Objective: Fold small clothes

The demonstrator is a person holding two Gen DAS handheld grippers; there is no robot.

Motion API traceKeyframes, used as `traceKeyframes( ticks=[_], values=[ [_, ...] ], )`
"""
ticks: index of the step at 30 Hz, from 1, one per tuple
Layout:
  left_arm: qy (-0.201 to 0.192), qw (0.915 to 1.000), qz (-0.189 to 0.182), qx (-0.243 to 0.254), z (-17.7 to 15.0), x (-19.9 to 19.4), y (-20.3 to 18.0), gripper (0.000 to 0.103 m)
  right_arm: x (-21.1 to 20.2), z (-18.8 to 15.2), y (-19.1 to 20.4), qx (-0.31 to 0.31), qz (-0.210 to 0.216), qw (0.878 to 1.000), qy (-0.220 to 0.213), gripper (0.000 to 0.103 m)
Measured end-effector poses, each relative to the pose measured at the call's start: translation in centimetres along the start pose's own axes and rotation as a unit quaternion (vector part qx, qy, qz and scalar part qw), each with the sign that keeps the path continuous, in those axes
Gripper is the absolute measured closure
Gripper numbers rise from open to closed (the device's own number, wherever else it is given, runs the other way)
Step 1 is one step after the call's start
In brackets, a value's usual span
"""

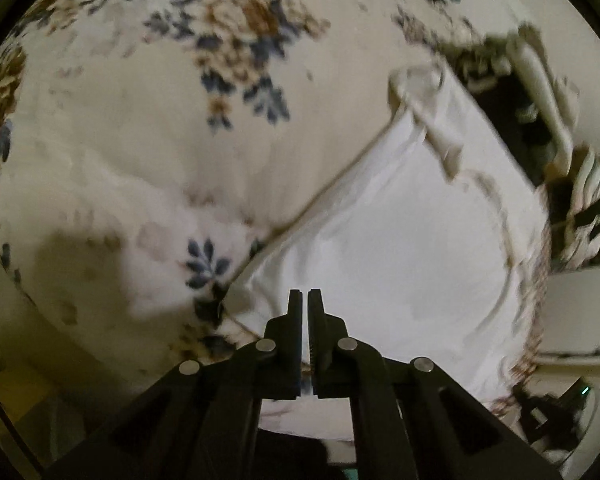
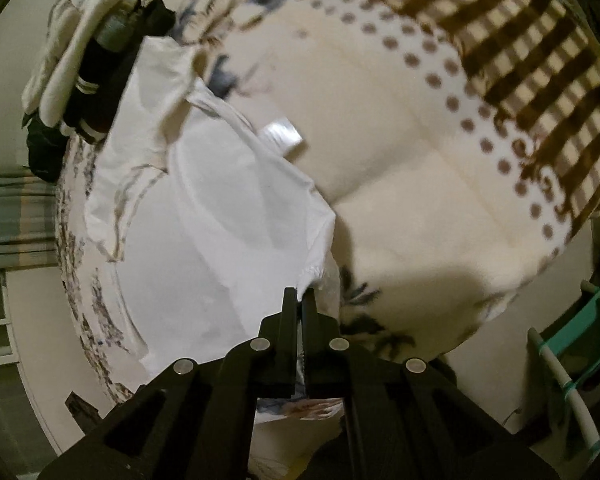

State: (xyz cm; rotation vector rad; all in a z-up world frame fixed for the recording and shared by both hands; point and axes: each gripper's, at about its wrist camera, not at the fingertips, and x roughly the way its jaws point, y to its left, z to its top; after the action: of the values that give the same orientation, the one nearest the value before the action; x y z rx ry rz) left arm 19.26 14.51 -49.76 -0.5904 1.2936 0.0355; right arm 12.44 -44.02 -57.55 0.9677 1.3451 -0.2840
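A small white garment (image 1: pixel 380 220) lies spread on a floral bed sheet (image 1: pixel 160 120). My left gripper (image 1: pixel 305 294) is shut on the garment's near edge, with white cloth pinched between its black jaws. In the right wrist view the same white garment (image 2: pixel 220 208) runs up to the left, and a shiny label (image 2: pixel 280 134) shows at its far edge. My right gripper (image 2: pixel 299 294) is shut on a bunched corner of it at the near right. Both views are blurred.
A pile of folded clothes (image 2: pixel 84 64), white and black with stripes, sits at the bed's far edge beyond the garment; it also shows as the pile (image 1: pixel 540 92). A cream dotted blanket (image 2: pixel 400 160) and a brown checked one (image 2: pixel 520 40) lie to the right. A green and white rack (image 2: pixel 560 360) stands beside the bed.
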Motion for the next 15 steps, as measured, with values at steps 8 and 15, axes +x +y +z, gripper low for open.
traceKeyframes(
  ticks=[8, 15],
  values=[
    [0.045, 0.9989, -0.01, 0.008, 2.0, 2.2, 1.0, 0.078, -0.8, 1.7, 2.0, -0.034, -0.029, 0.999, 0.022, 0.101],
    [0.111, 0.9897, -0.033, 0.083, 1.5, 7.2, -0.8, 0.045, 1.7, 1.2, 0.7, -0.069, -0.076, 0.992, 0.071, 0.046]
  ],
)
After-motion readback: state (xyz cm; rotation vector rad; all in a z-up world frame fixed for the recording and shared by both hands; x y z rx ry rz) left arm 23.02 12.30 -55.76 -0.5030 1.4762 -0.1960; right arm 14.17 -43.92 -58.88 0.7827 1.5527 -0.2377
